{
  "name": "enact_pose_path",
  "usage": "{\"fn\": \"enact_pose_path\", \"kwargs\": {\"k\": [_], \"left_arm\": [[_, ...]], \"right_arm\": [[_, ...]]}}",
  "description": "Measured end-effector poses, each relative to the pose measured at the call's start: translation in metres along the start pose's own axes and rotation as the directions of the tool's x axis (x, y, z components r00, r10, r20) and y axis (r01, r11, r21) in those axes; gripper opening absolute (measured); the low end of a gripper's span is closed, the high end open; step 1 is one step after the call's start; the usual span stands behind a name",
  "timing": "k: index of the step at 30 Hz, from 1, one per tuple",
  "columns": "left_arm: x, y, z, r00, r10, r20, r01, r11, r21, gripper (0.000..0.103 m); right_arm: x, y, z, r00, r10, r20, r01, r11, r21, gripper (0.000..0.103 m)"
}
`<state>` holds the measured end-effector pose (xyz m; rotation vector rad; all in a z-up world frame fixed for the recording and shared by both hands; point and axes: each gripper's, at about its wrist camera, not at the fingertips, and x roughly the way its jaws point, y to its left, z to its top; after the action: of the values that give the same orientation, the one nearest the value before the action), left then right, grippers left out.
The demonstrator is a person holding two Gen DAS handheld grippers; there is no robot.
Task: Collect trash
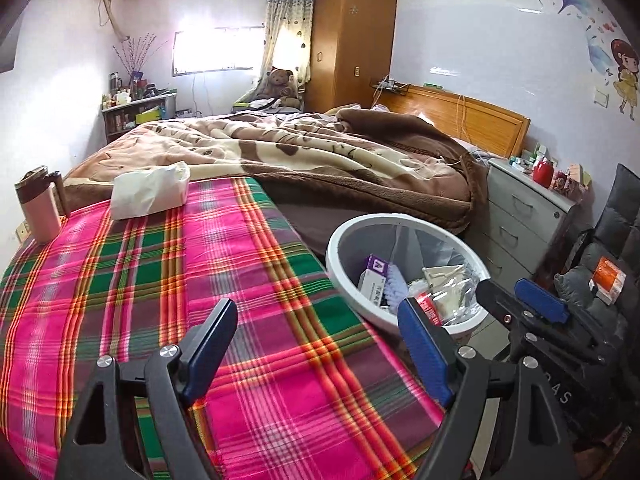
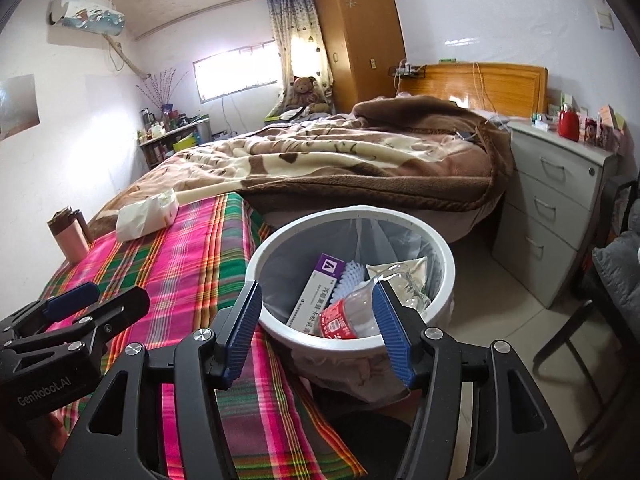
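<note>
Both grippers spread wide, gripping nothing: left gripper over plaid cloth, right gripper above bin. Bin just beside cloth edge, holding purple box, plastic bottle, white brush. Tissue pack and pink mug on cloth, well apart from bin.

1. We could not read the small print on the purple-and-white box in the bin.
2. The plastic bottle hid the box's lower end.
3. The shelf clutter was too small to identify.
</note>
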<state>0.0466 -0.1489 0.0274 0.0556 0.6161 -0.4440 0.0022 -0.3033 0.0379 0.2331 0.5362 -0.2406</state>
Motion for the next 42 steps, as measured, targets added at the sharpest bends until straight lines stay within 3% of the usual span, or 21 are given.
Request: {"fn": "enact_pose_path", "kwargs": {"k": [3,42], "left_arm": [[-0.002,-0.003,-0.003,0.999,0.041,0.008,-0.041,0.999,0.022,0.084],[-0.010,-0.002,-0.006,0.999,0.039,0.026,-0.039,0.999,0.014,0.084]], "right_arm": [[-0.002,0.003,-0.002,1.000,0.004,0.002,-0.004,1.000,0.000,0.059],[-0.007,0.012,-0.008,1.000,0.005,0.003,-0.005,1.000,0.003,0.059]]}}
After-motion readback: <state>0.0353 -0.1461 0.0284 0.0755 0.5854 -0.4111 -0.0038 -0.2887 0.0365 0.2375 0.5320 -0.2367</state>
